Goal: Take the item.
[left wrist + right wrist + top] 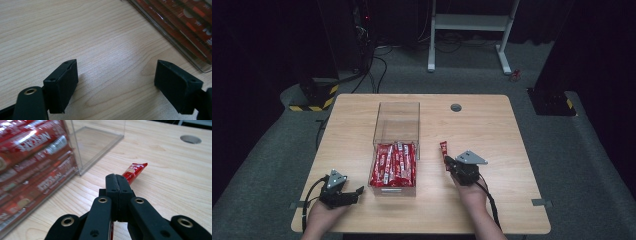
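Over on the left, the left gripper [343, 192] sits low on the table [492, 125], jaws spread wide with bare wood between them and the clear box [396, 131] of red packets just off its right jaw. Further right, the right gripper [119, 185] is clamped tight on a red stick packet [133, 171] poking out past its tips. Looks like mid-carry; the next move probably needs a swing toward the box.

Sachets [393, 164] in box [396, 116], lone sachet [444, 149] just right.
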### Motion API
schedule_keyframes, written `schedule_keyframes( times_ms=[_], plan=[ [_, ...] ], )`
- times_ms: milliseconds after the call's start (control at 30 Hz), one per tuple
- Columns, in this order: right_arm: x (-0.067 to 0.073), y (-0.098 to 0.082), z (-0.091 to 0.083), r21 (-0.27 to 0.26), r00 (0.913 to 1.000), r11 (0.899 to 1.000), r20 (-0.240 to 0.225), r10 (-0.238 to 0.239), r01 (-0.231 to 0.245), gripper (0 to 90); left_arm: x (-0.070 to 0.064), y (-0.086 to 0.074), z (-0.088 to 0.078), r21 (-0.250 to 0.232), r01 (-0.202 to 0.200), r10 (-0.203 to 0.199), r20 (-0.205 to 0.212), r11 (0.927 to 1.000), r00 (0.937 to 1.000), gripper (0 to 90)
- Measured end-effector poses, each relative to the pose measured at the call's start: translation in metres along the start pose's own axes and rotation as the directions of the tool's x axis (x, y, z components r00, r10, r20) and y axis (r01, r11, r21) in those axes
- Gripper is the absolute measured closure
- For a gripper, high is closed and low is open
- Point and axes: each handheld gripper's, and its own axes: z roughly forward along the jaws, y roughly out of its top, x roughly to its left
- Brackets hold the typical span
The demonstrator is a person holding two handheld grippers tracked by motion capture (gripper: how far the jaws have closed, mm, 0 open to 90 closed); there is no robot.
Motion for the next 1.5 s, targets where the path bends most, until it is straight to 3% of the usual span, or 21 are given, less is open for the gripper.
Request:
schedule_keyframes(
  times_ms=[600,933,1267,1500],
  plan=[
    [-0.01,-0.013,0.02,0.087,0.9988,0.995,0.03,0.04,-0.042,89.6,-0.001,0.0,0.0,0.0,0.005,-0.005,0.0,1.0,1.0,19.5],
    [-0.01,-0.015,0.024,0.104,0.9991,0.994,0.031,0.028,-0.031,87.7,-0.001,0.0,0.0,-0.001,0.005,-0.005,0.0,1.0,1.0,19.5],
    [-0.007,-0.01,0.019,0.069,0.9997,0.997,0.007,0.023,-0.023,70.9,-0.001,0.0,0.0,-0.001,0.005,-0.005,0.001,1.0,1.0,19.5],
    [-0.006,-0.003,0.01,0.03,0.9994,0.999,-0.008,0.034,-0.034,52.0,-0.001,0.0,0.0,-0.001,0.006,-0.006,0.001,1.0,1.0,19.5]
  ],
)
